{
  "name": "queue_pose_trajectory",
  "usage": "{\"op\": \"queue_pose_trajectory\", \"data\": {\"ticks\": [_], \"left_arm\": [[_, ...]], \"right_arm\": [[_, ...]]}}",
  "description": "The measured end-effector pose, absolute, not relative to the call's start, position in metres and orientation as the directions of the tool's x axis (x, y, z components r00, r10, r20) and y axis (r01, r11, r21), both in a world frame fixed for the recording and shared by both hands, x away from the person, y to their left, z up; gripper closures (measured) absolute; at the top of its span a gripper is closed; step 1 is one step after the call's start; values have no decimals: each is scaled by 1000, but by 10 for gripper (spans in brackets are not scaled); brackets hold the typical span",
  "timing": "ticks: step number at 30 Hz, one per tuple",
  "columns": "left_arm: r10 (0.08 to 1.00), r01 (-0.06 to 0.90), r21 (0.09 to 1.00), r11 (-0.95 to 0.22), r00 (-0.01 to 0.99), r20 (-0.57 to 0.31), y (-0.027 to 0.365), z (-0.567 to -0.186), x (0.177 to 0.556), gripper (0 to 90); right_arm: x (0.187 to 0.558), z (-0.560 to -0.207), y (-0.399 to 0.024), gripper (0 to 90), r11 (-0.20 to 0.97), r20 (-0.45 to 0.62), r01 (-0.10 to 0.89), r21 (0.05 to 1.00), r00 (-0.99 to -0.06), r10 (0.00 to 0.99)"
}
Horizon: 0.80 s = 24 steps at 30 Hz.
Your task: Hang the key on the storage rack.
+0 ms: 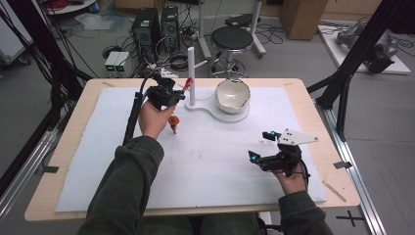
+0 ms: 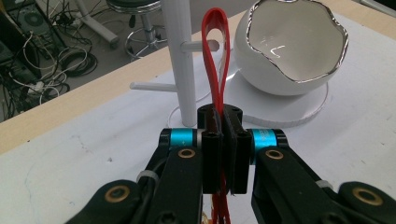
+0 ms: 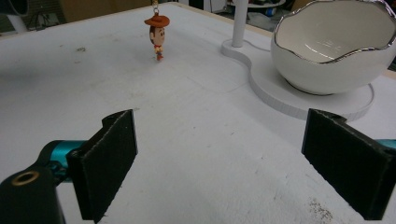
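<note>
done: left gripper (image 2: 223, 140) fingers pinching red strap (image 2: 215, 56) of keychain figure (image 1: 173, 121) | left: hooking strap on stand (image 1: 191, 73) peg — not yet on | right gripper (image 3: 233, 163) fingers spread — idle

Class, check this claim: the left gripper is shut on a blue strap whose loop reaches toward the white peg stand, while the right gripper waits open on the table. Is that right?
Not quite: the strap is red, not blue, as the left gripper view shows. The rest holds: the left gripper is shut on it, its loop up by the white peg stand, and the right gripper waits open.
</note>
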<state>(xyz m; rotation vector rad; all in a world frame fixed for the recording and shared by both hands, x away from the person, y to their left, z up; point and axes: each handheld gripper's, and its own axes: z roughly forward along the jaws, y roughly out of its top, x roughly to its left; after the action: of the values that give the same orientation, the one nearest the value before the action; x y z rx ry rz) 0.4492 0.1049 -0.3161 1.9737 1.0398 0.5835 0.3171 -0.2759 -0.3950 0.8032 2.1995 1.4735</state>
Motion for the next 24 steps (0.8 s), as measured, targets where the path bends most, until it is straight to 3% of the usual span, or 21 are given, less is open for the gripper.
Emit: {"op": "queue_pose_trajectory", "data": {"ticks": [24], "left_arm": [[843,479,810,-338,537,34,102,-323,456,863]], "right_arm": [[318,-395,-275,94,292,5,245,925,-774,633]]}}
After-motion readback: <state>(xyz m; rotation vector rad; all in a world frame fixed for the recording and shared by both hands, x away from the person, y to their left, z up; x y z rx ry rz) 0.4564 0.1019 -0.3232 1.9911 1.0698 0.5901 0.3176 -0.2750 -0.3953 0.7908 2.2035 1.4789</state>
